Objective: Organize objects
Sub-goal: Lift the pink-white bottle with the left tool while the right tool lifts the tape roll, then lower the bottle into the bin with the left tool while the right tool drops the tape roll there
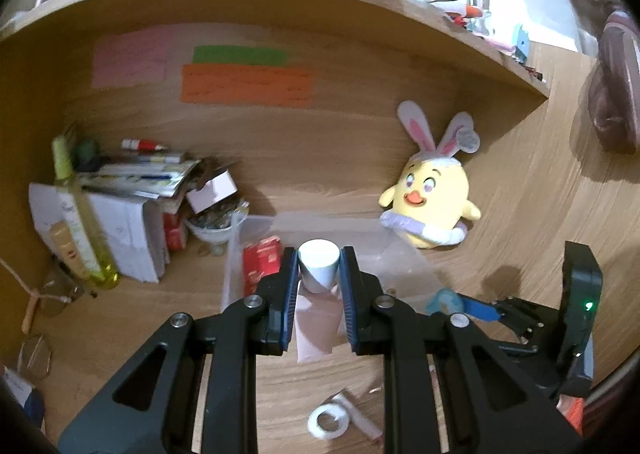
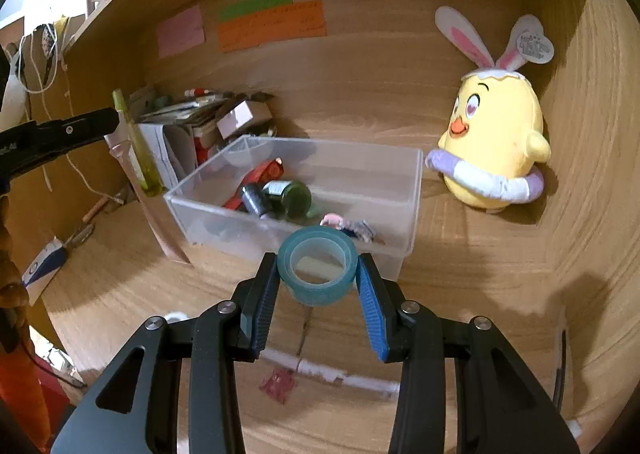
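My left gripper (image 1: 319,268) is shut on a white cylinder-shaped roll (image 1: 319,264), held above the clear plastic bin (image 1: 234,254). My right gripper (image 2: 317,274) is shut on a teal tape roll (image 2: 317,270), held just in front of the bin's near wall (image 2: 240,230). The bin holds a red packet (image 2: 264,174), a dark green bottle (image 2: 290,196), a dark spool (image 2: 254,200) and small bits. In the left wrist view the teal roll (image 1: 442,302) and the right gripper's blue fingers (image 1: 478,308) show at the right.
A yellow plush chick with bunny ears (image 2: 496,142) leans in the back right corner. Books, a box and a yellow-green bottle (image 1: 80,226) crowd the back left. A white tape ring (image 1: 332,420) and a pink scrap (image 2: 278,384) lie on the desk. A shelf overhangs above.
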The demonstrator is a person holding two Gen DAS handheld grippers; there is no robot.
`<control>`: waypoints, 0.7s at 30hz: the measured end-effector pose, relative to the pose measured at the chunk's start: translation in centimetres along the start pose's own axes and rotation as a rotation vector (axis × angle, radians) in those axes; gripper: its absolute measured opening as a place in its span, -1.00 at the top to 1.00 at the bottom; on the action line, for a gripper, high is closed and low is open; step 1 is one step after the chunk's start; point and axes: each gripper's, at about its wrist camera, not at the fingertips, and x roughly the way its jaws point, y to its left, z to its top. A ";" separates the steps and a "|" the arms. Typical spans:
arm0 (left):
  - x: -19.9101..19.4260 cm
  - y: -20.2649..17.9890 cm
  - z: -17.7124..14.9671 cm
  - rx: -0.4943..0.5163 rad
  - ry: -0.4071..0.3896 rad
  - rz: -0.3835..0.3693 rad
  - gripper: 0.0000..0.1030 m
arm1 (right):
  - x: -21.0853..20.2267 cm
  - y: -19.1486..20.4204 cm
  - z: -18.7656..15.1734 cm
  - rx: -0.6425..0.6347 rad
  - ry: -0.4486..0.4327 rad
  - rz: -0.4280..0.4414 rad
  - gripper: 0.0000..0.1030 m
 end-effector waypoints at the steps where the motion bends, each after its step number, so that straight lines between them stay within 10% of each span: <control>1: 0.1 -0.2 0.3 0.000 -0.003 -0.005 0.61 | 0.1 0.0 0.2 -0.001 -0.003 0.002 0.30; 13: 1.3 -2.4 3.9 0.029 -0.087 -0.009 0.61 | 1.1 -0.4 3.3 -0.005 -0.045 -0.007 0.30; 21: 5.9 -0.3 3.2 -0.018 0.010 0.009 0.61 | 4.1 -0.6 4.3 -0.025 0.006 -0.023 0.30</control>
